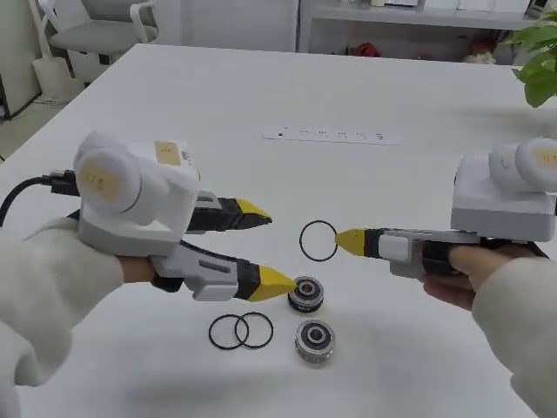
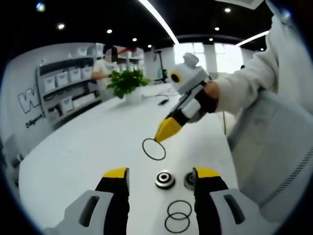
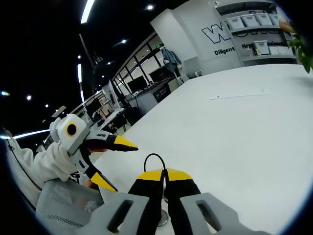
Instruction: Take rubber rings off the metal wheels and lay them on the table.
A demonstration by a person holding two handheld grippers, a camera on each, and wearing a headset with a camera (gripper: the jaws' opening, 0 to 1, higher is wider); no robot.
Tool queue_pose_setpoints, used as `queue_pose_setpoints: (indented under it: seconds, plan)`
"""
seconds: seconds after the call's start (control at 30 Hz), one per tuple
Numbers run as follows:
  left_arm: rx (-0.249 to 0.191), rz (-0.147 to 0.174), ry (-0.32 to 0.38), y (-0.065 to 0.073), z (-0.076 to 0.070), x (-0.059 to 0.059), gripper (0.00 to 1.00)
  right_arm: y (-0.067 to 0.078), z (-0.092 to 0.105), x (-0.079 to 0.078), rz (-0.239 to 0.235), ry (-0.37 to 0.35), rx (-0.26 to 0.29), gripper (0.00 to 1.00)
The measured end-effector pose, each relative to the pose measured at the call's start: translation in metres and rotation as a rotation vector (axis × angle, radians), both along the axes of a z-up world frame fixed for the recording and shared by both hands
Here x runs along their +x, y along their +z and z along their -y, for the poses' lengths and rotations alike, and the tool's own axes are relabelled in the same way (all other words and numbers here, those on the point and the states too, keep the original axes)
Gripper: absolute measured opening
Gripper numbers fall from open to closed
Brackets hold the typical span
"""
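Note:
Two metal wheels (image 1: 305, 293) (image 1: 314, 340) stand on the white table (image 1: 287, 96); in the left gripper view they sit between and just beyond the jaws (image 2: 165, 179) (image 2: 190, 180). My right gripper (image 1: 344, 241) (image 3: 164, 175) is shut on a black rubber ring (image 1: 300, 241) (image 2: 143, 148) (image 3: 154, 155), held above the table beyond the wheels. My left gripper (image 1: 270, 248) (image 2: 161, 174) is open, its lower jaw tip beside the farther wheel. Two loose rings (image 1: 210, 332) (image 1: 272, 330) lie overlapping on the table left of the nearer wheel.
A white power strip (image 1: 331, 135) lies farther back on the table. A green plant (image 1: 535, 61) stands at the far right corner. An office chair (image 1: 96, 30) and shelves stand beyond the table. A person (image 2: 105, 66) stands by the shelves.

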State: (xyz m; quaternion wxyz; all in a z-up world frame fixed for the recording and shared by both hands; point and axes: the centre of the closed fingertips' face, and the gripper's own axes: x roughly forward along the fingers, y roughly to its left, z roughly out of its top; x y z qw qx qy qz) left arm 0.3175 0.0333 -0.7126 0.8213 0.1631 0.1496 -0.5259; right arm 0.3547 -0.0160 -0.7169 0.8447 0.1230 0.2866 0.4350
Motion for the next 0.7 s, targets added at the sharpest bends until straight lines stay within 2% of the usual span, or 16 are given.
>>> queue_pose_setpoints:
  seconds: [0.27, 0.33, 0.6, 0.7]
  plan:
    - [-0.036, 0.031, 0.083, 0.014, -0.025, -0.002, 0.57, 0.011, -0.008, -0.005, 0.034, 0.018, -0.002, 0.0]
    - [-0.033, 0.039, 0.108, 0.014, -0.031, -0.002, 0.56, 0.012, -0.01, -0.005, 0.031, 0.02, 0.004, 0.0]
    - [-0.024, 0.07, 0.145, 0.019, -0.043, -0.007, 0.54, 0.019, -0.016, -0.009, 0.041, 0.03, 0.017, 0.0]
    - [-0.013, 0.071, 0.158, 0.017, -0.048, -0.01, 0.54, 0.021, -0.018, -0.01, 0.041, 0.034, 0.022, 0.0]
